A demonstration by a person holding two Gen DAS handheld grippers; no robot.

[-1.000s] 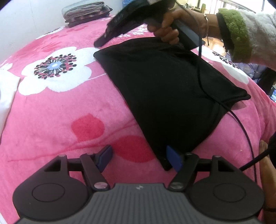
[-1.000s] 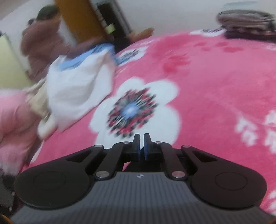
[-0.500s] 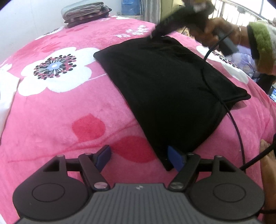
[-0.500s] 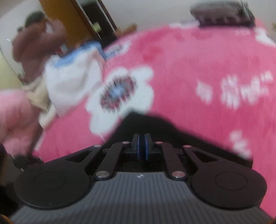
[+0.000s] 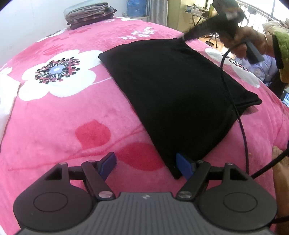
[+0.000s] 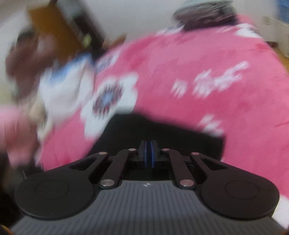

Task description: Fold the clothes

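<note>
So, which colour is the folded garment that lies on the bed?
Plain black garment, clearest in the left wrist view.

This is a bedroom in a home. A bed spread with a pink fleece blanket (image 5: 54,126) printed with big white flowers fills both views. At its far edge, against a plain white wall (image 5: 36,21), sits a small stack of folded clothes (image 5: 88,15). Beyond the far right corner stand a blue water bottle (image 5: 135,8), a grey curtain (image 5: 157,10) and a cluttered desk (image 5: 196,10) by a bright window. The blurred right wrist view shows a wooden door (image 6: 54,32).
</note>
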